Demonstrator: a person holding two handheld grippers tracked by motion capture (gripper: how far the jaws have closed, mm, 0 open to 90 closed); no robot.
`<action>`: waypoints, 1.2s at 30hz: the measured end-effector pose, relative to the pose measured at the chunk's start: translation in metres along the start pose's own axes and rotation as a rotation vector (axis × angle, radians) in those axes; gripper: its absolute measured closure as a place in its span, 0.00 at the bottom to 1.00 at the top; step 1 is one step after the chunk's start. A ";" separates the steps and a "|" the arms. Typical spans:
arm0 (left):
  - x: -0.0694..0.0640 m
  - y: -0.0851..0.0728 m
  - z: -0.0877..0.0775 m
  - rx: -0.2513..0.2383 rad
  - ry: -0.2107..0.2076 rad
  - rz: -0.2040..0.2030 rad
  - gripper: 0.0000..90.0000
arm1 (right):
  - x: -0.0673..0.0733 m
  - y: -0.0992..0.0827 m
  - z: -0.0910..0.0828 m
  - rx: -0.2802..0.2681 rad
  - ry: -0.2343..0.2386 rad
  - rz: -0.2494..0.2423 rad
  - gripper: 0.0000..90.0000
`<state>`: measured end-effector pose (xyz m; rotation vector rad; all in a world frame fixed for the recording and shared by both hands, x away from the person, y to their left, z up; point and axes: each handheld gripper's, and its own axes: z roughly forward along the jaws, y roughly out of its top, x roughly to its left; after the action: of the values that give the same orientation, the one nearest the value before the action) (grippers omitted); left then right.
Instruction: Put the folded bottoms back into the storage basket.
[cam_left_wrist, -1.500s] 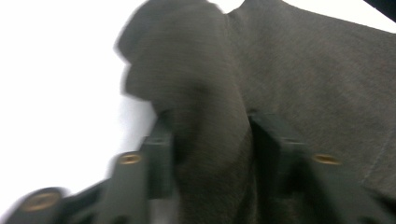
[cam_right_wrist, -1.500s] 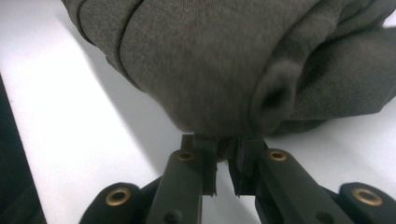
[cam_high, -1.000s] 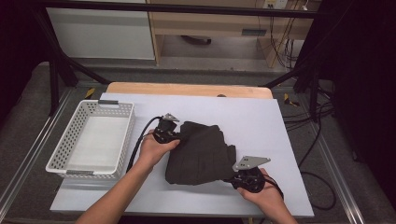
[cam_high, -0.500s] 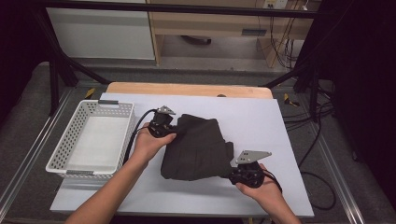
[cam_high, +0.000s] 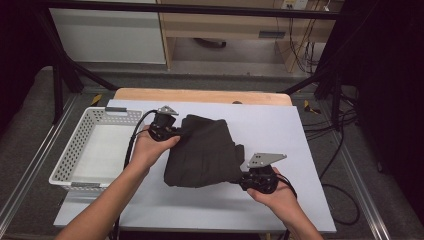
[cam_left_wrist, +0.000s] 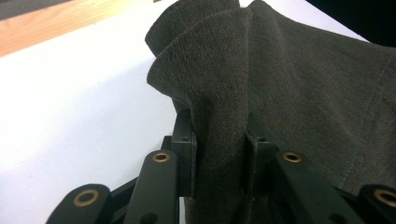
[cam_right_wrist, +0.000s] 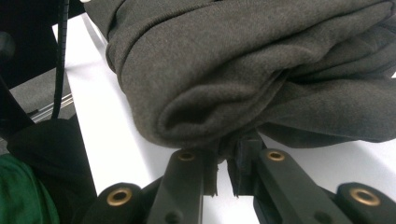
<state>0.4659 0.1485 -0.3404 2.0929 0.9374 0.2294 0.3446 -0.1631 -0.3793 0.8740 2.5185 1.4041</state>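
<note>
A dark grey folded cloth hangs between my two grippers, raised over the white table. My left gripper is shut on the cloth's far left corner; in the left gripper view a thick fold of cloth is pinched between the jaws of the left gripper. My right gripper is shut on the cloth's near right edge. In the right gripper view the bundled cloth bulges above the right gripper, whose jaws clamp a thin hem.
A white perforated basket with nothing in it stands at the table's left edge. A wooden strip runs along the table's far edge. Black cables hang off the right side.
Both grippers have risen, lifting the cloth off the table. The cloth has bunched narrower and shifted a little towards the basket.
</note>
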 end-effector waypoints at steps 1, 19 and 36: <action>0.001 0.001 -0.003 -0.002 0.004 -0.001 0.79 | 0.000 0.002 0.001 0.000 0.003 -0.004 0.93; 0.019 0.010 -0.043 -0.030 0.054 -0.003 0.79 | 0.006 0.037 0.015 -0.034 0.046 -0.028 0.93; 0.038 0.008 -0.063 -0.048 0.080 -0.031 0.78 | 0.008 0.060 0.033 -0.040 0.077 -0.043 0.93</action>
<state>0.4691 0.2097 -0.2991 2.0362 1.0013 0.3192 0.3759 -0.1107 -0.3473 0.7687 2.5381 1.4971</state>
